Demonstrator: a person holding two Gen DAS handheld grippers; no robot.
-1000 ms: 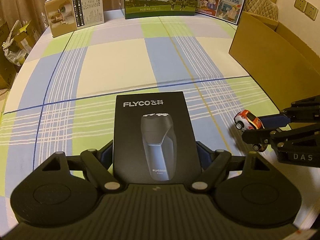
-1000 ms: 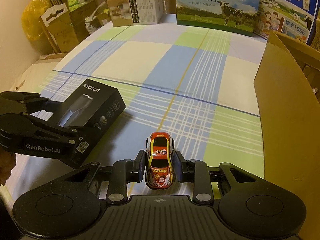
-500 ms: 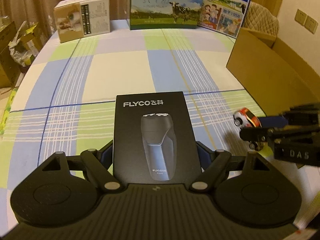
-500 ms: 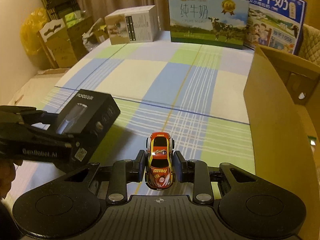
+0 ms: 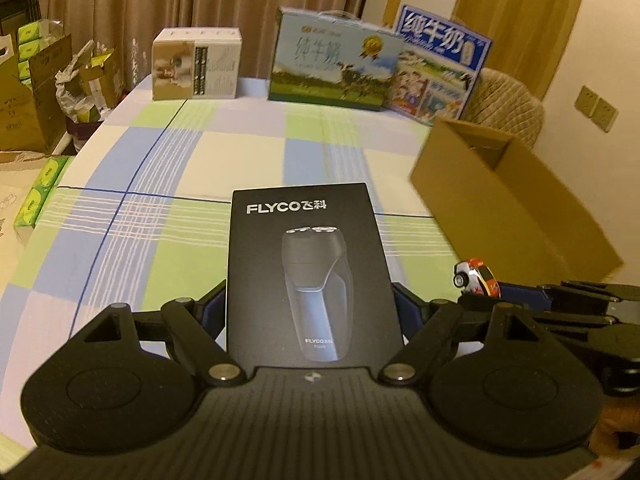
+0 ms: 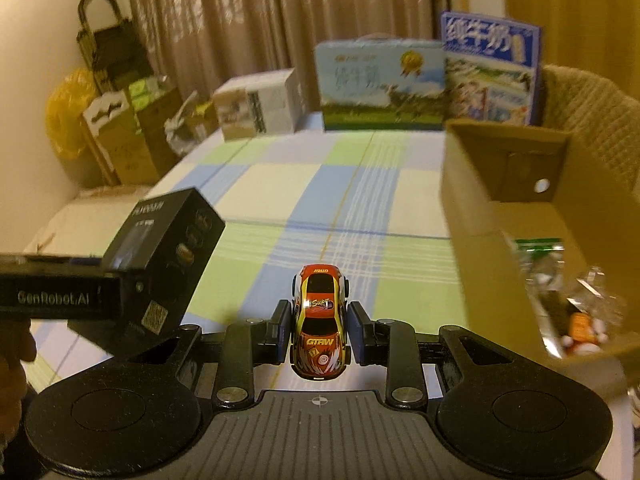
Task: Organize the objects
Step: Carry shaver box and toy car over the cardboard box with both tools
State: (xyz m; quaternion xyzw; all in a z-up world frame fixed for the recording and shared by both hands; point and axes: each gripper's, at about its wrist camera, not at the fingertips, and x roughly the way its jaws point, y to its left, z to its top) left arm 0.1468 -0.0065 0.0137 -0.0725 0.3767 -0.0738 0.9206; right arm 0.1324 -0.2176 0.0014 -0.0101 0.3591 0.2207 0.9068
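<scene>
Shaver box (image 5: 308, 264): we see black, with white lettering.
Toy car (image 6: 319, 322): we see red, yellow and white.
Desk cloth (image 5: 168, 216): we see blue, green and cream checks.
Cardboard box (image 6: 492, 264): we see plain brown.
Curtain (image 6: 256, 12): we see brown.

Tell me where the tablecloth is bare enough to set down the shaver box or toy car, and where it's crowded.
The checked tablecloth is bare between the far row of cartons and both grippers. Crowded: the far edge, with the beige box and milk cartons, and the right, filled by the cardboard box, which already holds packets.
</scene>
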